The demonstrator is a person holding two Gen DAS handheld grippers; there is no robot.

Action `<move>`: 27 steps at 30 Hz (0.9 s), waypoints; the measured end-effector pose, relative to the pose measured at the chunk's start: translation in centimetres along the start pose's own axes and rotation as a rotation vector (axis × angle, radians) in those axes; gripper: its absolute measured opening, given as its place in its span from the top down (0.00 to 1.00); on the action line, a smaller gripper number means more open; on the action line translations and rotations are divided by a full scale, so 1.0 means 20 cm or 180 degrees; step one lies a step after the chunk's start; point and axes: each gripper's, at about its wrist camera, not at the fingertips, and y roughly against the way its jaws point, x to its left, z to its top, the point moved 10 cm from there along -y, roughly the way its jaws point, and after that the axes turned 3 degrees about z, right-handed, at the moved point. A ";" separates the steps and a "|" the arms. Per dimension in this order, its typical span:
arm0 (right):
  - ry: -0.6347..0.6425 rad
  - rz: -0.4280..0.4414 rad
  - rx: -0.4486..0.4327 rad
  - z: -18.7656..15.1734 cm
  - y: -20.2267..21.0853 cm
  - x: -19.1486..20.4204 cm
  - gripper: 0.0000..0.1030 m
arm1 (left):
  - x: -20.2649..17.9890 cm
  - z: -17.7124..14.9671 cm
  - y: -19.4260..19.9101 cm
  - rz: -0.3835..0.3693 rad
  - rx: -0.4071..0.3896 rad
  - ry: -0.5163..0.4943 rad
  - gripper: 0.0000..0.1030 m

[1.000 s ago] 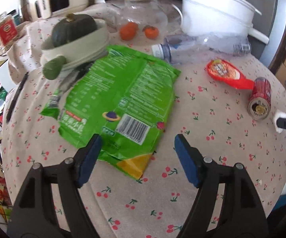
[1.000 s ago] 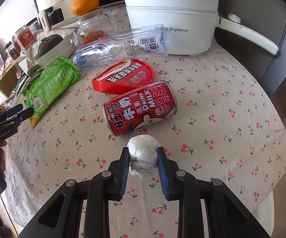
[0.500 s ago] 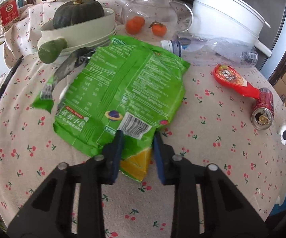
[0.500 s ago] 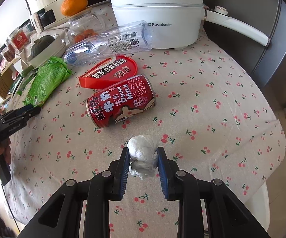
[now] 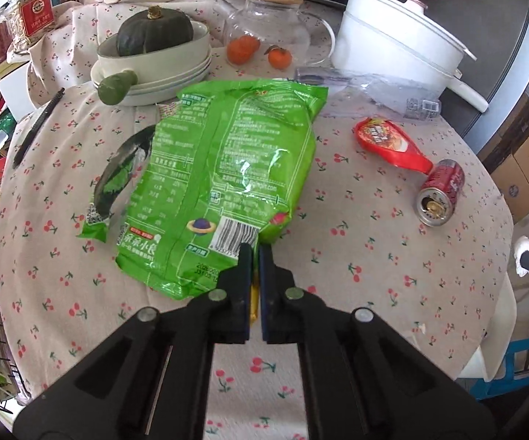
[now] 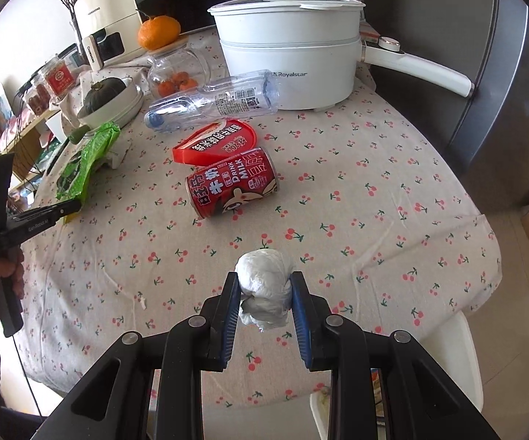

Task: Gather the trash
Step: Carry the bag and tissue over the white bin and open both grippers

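Left tool [image 5: 255,256] now pressed together on green bag [image 5: 227,168] corner, frame center, previously spread; right tool [image 6: 264,286] still pinching white wad [image 6: 264,286].

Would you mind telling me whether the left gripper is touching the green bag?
Touching: in the left wrist view the left gripper is shut on the green bag's near corner.

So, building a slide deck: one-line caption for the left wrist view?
Left gripper pinches the green snack bag's near corner on the cherry-print tablecloth, red can lying nearby.
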 end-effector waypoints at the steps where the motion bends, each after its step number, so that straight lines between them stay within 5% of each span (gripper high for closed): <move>1: 0.0014 0.0012 -0.0009 -0.01 0.02 0.00 0.73 | -0.02 -0.01 0.04 -0.0035 -0.0020 0.0009 0.96; 12: -0.0138 0.0108 -0.0186 -0.09 0.28 -0.11 0.73 | -0.33 -0.17 0.42 -0.0423 -0.0333 -0.0128 0.97; 27: -0.0332 -0.0003 -0.0311 -0.24 0.50 -0.22 0.73 | -0.77 -0.35 0.69 -0.0990 -0.0592 -0.0495 0.97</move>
